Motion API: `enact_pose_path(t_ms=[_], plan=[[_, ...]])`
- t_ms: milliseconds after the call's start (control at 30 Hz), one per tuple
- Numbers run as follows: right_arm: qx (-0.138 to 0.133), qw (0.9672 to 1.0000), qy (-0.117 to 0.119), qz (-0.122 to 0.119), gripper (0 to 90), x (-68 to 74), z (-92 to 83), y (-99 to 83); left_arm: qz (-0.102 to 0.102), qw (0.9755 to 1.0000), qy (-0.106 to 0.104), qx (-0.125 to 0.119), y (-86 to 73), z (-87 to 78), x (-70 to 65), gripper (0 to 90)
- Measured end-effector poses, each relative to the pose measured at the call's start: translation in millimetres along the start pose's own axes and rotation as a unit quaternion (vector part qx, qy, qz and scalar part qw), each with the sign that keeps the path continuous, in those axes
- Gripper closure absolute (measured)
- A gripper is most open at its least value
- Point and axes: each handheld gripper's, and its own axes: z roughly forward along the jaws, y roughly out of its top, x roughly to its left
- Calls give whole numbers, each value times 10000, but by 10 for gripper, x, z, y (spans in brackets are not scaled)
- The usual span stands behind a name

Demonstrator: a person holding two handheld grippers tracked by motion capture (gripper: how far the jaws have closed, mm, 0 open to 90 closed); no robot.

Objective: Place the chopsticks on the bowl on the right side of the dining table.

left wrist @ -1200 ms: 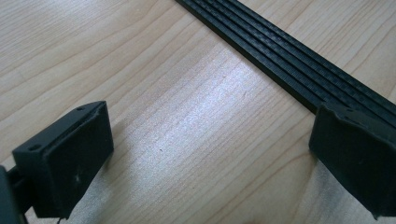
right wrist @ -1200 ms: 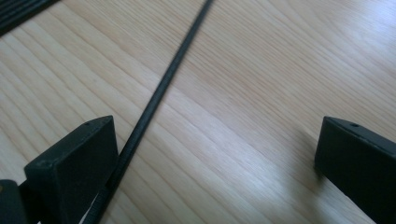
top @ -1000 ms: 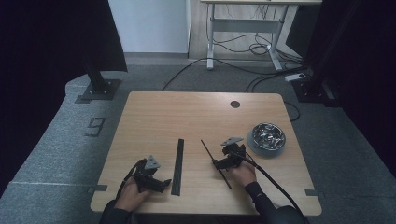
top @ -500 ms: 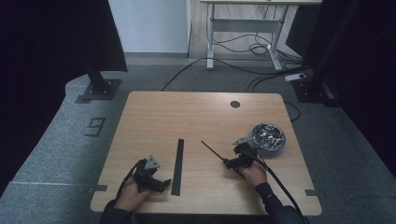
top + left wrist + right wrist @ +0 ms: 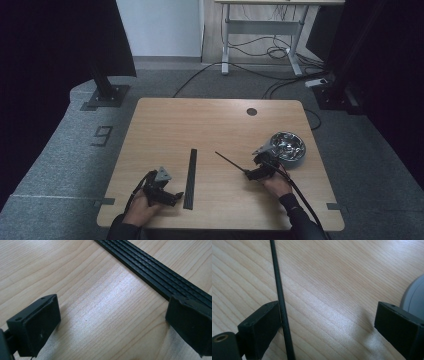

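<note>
A long flat black ribbed strip [image 5: 190,171] lies lengthwise on the wooden table [image 5: 210,125]. My left gripper [image 5: 172,196] rests open just left of the strip's near end. In the left gripper view, the strip [image 5: 155,272] runs diagonally to the right jaw, and the left gripper [image 5: 113,308] has bare wood between its jaws. A thin black rod [image 5: 231,162] lies slanted near the middle. My right gripper [image 5: 254,172] is at the rod's near end. In the right gripper view, the right gripper [image 5: 329,313] is open and the rod [image 5: 279,295] lies against its left jaw.
A shiny metal bowl [image 5: 288,146] stands at the table's right side, just beyond my right gripper; its rim [image 5: 413,297] shows beside the right jaw. A round cable hole [image 5: 251,111] sits near the far edge. Cables trail from both grippers off the near edge.
My right gripper moved right toward the bowl. The rod's near end swung with it, so the rod now lies flatter across the table. The left gripper stayed put.
</note>
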Motion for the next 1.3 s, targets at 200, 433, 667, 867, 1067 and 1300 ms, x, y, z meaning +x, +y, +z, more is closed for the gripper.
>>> enact_pose_path(t_ms=[200,433,667,867,1067,1300], plan=[[402,9985,150,-335,138,22,11,142,-1,10000,-2,6,1,-1,0,0],[924,9930,463,-568,305,51,62,363,2,10000,-3,9,1,-1,1,0],[1488,9833,639,-826,413,95,109,543,1,10000,-3,10,1,-1,1,0],[1839,9756,769,-917,481,117,161,661,1,10000,-3,10,1,-1,1,0],[2173,9668,808,-1075,593,153,208,773,1,10000,-3,8,1,-1,1,0],[2472,9580,822,-1200,705,204,252,864,0,10000,-2,5,0,-1,0,0]])
